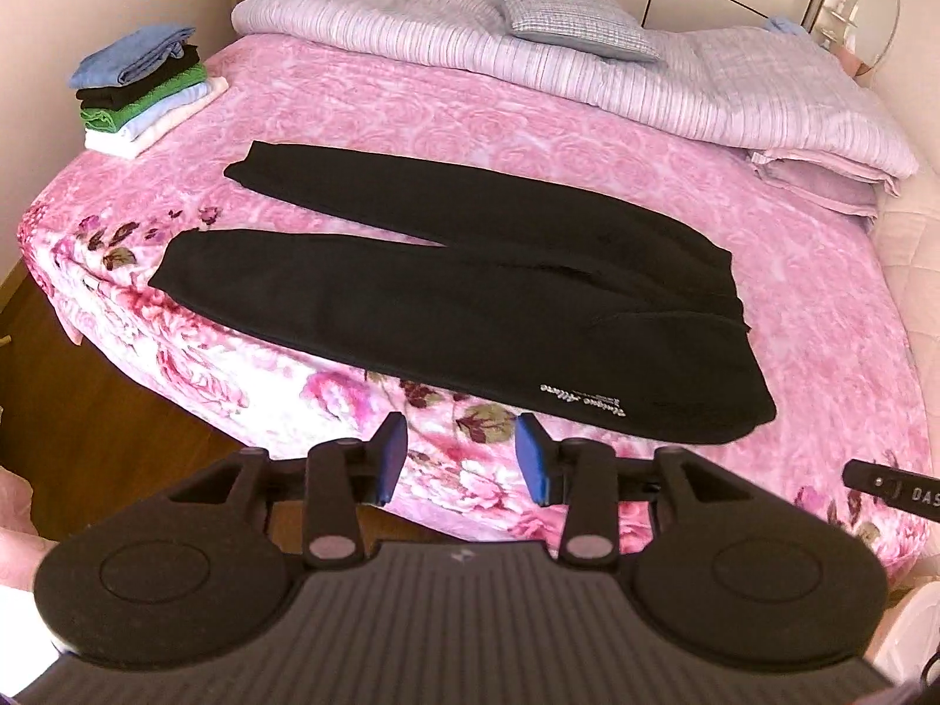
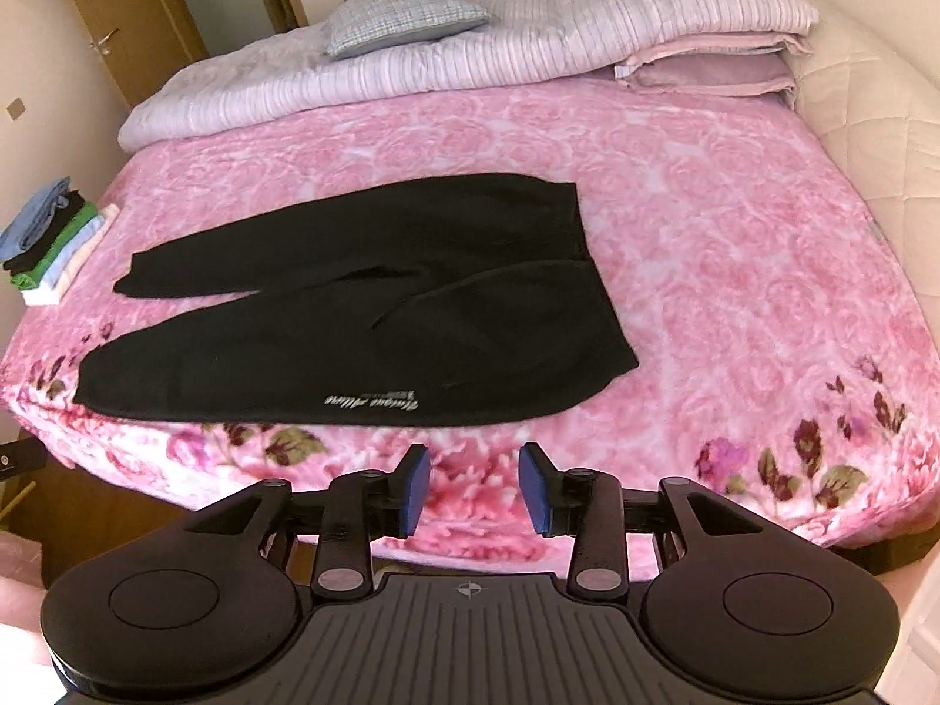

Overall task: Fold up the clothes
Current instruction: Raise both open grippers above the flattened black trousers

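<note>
home bedroom, bed (image 1: 822, 352) with pink floral blanket, quilt (image 1: 529, 59), pillow (image 1: 581, 29)

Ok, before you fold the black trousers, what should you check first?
1. Black fabric trousers lie flat on the pink rose-patterned blanket: ok.
2. Both legs spread apart, no tangle: ok.
3. Left gripper open, empty: ok.
4. Right gripper open, empty: ok.
5. Stack of folded coloured clothes sits apart from the trousers: ok.
6. Anything under the trousers: cannot tell.
</note>
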Demonstrator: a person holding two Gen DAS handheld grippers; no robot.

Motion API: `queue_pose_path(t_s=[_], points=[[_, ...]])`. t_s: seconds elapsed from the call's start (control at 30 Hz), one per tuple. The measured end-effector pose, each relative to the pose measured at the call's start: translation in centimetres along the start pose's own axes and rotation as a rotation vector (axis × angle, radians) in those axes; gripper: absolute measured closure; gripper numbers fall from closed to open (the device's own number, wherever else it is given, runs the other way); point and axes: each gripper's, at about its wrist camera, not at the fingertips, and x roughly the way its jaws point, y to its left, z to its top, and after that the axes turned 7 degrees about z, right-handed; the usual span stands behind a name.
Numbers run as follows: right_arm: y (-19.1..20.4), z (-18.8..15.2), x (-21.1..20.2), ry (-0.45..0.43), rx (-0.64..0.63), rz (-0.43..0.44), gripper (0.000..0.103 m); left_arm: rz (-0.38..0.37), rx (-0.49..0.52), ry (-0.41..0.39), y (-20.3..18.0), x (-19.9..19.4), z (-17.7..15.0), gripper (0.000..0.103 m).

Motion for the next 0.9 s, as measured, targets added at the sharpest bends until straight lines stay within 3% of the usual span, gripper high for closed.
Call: queue_pose_path(t_s=[0.9], points=[[3.5,-2.5,-0.7,0.047,-0.076,0.016,0.060,0.008,0.006,0.023,0.5,-2.5,-3.7,0.066]])
